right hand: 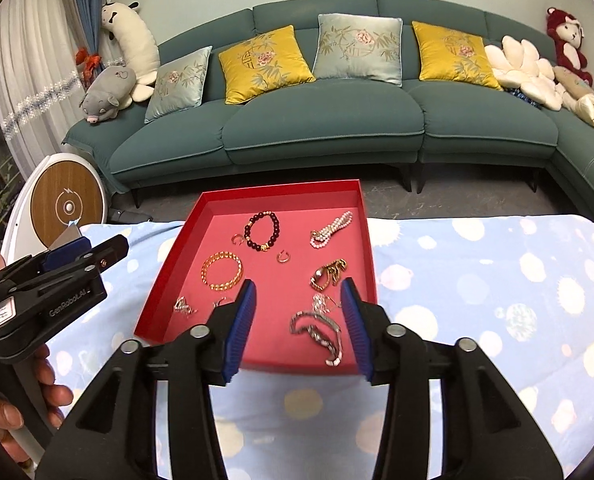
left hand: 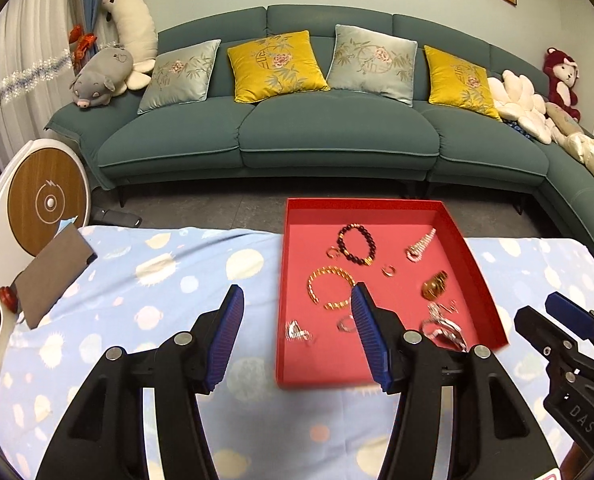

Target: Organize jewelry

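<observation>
Left gripper (right hand: 77, 254) marked "GenRobot.AI", right gripper (right hand: 299, 294), fingers of both apart and empty above red tray (right hand: 169, 280).

A tray (right hand: 367, 240) sits on the counter (right hand: 477, 280), a sofa (right hand: 317, 128) behind it. In the tray, a bead bracelet (right hand: 261, 231) lies toward the back, a pearl strand (right hand: 331, 229) to its right, a chain bracelet (right hand: 317, 330) near the front.
</observation>
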Action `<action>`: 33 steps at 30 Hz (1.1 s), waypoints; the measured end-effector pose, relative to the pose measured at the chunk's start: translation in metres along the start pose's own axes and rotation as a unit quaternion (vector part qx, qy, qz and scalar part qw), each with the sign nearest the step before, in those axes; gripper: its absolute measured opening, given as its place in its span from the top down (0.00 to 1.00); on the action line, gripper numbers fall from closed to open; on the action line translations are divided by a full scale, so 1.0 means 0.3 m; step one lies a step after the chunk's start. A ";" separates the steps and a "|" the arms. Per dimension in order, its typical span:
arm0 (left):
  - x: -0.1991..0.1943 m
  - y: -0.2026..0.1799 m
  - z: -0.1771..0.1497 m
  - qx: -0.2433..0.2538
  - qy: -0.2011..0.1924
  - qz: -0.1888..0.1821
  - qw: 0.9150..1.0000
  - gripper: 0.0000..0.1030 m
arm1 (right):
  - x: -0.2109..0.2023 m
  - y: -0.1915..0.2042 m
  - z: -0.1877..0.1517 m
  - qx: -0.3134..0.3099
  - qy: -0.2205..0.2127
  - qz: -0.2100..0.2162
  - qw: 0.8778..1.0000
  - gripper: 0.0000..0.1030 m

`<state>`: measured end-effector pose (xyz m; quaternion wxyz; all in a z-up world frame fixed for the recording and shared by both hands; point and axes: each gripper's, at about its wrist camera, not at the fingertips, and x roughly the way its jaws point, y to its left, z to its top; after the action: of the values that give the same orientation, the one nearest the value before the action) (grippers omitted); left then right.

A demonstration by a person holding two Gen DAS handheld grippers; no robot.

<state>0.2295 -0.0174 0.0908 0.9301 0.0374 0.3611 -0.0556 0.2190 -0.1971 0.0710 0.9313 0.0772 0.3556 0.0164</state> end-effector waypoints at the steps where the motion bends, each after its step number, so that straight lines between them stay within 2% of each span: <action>1: -0.022 -0.004 -0.011 0.002 -0.002 0.000 1.000 0.48 | -0.023 0.007 -0.013 -0.003 -0.003 -0.002 1.000 0.53; 5: -0.097 -0.007 -0.067 0.001 -0.004 -0.005 1.000 0.47 | -0.107 0.030 -0.060 -0.004 -0.012 -0.007 1.000 0.47; 15: -0.167 0.006 -0.220 -0.011 0.021 -0.008 1.000 0.44 | -0.231 0.068 -0.165 0.021 -0.020 0.001 1.000 0.41; 21: -0.173 0.018 -0.297 -0.012 0.032 -0.004 0.999 0.44 | -0.239 0.084 -0.238 0.027 -0.007 0.001 1.000 0.40; 26: -0.156 0.013 -0.329 0.010 0.031 0.009 0.999 0.44 | -0.237 0.119 -0.273 -0.006 -0.007 -0.012 1.000 0.37; 30: -0.122 0.025 -0.332 -0.002 0.046 0.002 0.999 0.39 | -0.216 0.132 -0.289 -0.022 -0.001 -0.016 1.000 0.34; 33: -0.100 0.020 -0.334 -0.004 0.051 0.001 0.999 0.39 | -0.190 0.137 -0.302 -0.030 0.008 -0.025 0.999 0.31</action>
<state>0.1414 0.0019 0.0376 0.9105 0.0368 0.4085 -0.0517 0.1173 -0.1493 0.0483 0.9305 0.0399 0.3640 0.0049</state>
